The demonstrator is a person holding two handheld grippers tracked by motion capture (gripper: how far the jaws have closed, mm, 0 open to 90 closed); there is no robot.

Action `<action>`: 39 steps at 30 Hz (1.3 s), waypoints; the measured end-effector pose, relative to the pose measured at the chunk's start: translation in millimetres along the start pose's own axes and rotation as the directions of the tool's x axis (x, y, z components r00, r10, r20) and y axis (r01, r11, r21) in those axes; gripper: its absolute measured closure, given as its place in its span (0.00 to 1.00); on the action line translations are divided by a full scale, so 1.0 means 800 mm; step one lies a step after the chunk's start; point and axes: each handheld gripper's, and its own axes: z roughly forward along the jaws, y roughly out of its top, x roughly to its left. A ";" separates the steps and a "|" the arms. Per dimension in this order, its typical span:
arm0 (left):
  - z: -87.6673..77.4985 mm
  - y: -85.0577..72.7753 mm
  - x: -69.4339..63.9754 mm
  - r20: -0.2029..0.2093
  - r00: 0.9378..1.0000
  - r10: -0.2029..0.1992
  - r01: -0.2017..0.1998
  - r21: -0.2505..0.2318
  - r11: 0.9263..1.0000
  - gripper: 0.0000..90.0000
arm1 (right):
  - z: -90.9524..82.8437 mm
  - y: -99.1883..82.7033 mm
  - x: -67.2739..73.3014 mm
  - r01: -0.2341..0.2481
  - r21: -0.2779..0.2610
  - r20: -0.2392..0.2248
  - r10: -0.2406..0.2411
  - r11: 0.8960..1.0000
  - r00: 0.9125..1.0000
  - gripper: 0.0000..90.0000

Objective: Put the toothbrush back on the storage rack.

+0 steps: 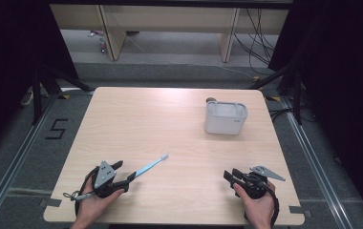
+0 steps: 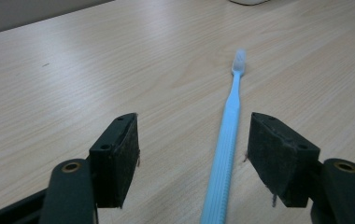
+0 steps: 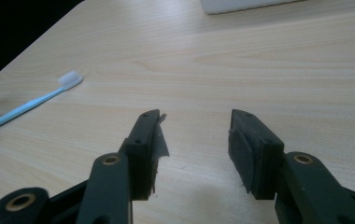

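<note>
Now we see a light blue toothbrush (image 1: pixel 150 166) lying flat on the wooden surface (image 1: pixel 170 129), its handle between the spread jaws of the left gripper (image 2: pixel 192 156), touching neither. Our right gripper (image 3: pixel 194 144) rests near the front edge, jaws apart and empty. A white container (image 1: pixel 225 117) stands at the far right.

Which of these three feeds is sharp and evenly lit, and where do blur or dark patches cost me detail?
High view: the pale wooden table is evenly lit and sharp, with black surroundings. Left gripper view: the light blue plastic toothbrush has a crisp handle but a soft, washed-out white head. Right gripper view: the near jaws are slightly soft, the white plastic container is cropped, and the top-left corner is black.
</note>
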 end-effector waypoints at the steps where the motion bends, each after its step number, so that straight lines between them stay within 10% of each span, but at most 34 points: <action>1: 0.000 0.000 0.000 0.000 1.000 0.001 -0.001 -0.001 1.000 0.37 | 0.001 0.000 0.001 -0.013 0.005 -0.002 0.013 1.000 1.000 0.60; 15: 0.001 0.001 0.001 0.031 0.999 -0.020 0.020 0.025 1.000 0.39 | -0.002 0.005 0.004 0.004 0.031 0.014 -0.004 1.000 1.000 0.60; 22: 0.001 0.020 0.000 0.067 0.998 -0.006 -0.004 0.152 0.988 0.40 | -0.001 0.008 0.004 0.006 0.034 0.001 -0.006 0.999 1.000 0.60; 25: 0.003 0.033 0.000 0.093 0.996 -0.007 -0.016 0.237 0.971 0.39 | -0.001 0.009 0.005 0.007 0.029 -0.010 -0.007 1.000 1.000 0.60; 28: 0.006 0.046 0.005 0.143 0.989 0.033 -0.083 0.357 0.930 0.37 | 0.000 0.009 0.006 0.008 0.035 -0.002 -0.008 0.999 1.000 0.60; 32: 0.017 0.060 0.005 0.159 0.987 0.020 -0.088 0.433 0.897 0.36 | 0.000 0.009 0.006 0.007 0.050 -0.019 -0.006 0.999 1.000 0.59; 34: 0.021 0.067 0.006 0.197 0.980 0.028 -0.125 0.497 0.859 0.34 | 0.001 0.009 0.008 -0.001 0.056 -0.015 0.002 0.998 1.000 0.59; 39: 0.037 0.081 0.001 0.236 0.971 0.045 -0.177 0.578 0.796 0.35 | 0.000 0.009 0.006 0.004 0.057 -0.021 -0.003 0.998 1.000 0.59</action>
